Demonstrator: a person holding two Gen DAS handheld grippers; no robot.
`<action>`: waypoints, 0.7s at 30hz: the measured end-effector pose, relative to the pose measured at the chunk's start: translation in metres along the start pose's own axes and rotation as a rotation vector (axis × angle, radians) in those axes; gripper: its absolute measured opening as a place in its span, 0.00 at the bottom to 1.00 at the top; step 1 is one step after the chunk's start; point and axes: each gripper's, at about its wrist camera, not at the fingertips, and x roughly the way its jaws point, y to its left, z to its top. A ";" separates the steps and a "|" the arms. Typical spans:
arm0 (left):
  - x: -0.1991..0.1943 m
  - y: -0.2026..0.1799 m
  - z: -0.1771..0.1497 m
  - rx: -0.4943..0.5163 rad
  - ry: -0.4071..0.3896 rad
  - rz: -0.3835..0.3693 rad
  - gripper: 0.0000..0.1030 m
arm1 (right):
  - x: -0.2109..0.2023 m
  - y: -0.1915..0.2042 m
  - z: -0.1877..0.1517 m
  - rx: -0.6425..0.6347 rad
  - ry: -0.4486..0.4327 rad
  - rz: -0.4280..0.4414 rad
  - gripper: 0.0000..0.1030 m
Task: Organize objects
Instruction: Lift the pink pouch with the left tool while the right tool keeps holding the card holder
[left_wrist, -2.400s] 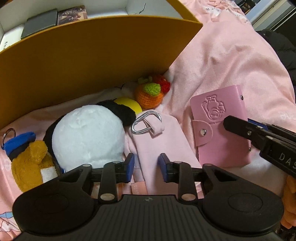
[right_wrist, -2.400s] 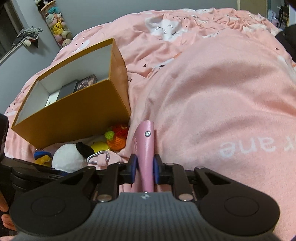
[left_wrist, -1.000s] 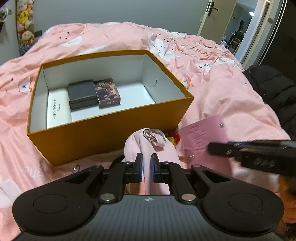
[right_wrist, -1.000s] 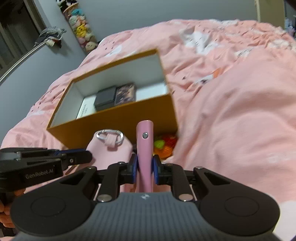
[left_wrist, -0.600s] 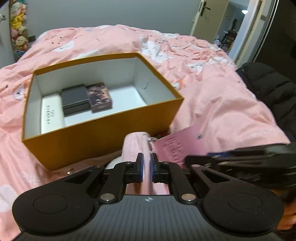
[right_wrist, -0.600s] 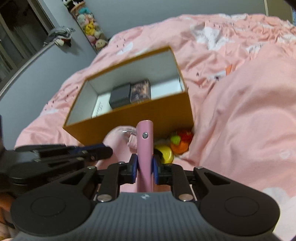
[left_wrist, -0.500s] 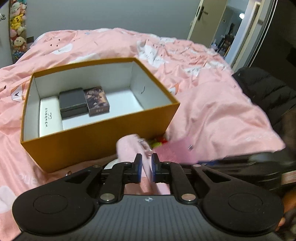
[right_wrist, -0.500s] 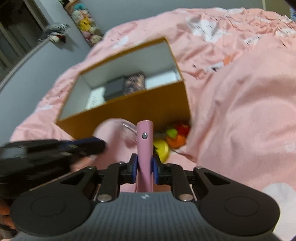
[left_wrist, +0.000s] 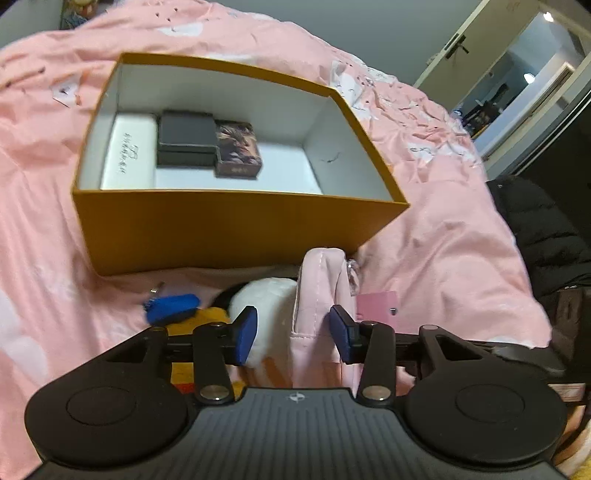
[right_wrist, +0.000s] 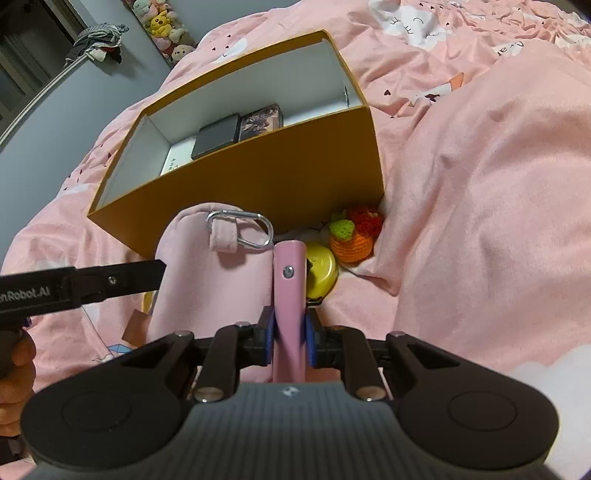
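Pouch (left_wrist: 319, 291) before box (left_wrist: 229, 229), among toys (right_wrist: 354, 232)

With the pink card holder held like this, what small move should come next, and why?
Probably lift the right gripper up and forward over the near wall of the orange box. It is shut on the pink card holder, which is outside and lower than the rim. The left gripper has just been opening, and its pads no longer press the pink pouch.

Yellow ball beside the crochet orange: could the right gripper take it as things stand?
Probably not: the right gripper is shut on the pink card holder, so its jaws are occupied, though the yellow ball lies uncovered just ahead.
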 end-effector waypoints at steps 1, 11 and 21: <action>0.000 0.000 0.000 -0.009 0.004 -0.017 0.45 | 0.000 0.000 0.000 -0.001 0.001 -0.001 0.17; -0.001 -0.013 -0.001 -0.010 -0.006 -0.123 0.21 | -0.009 0.001 0.002 -0.015 -0.028 -0.009 0.17; -0.050 -0.037 0.009 0.178 -0.090 0.201 0.20 | -0.039 0.002 0.015 -0.014 -0.126 0.019 0.17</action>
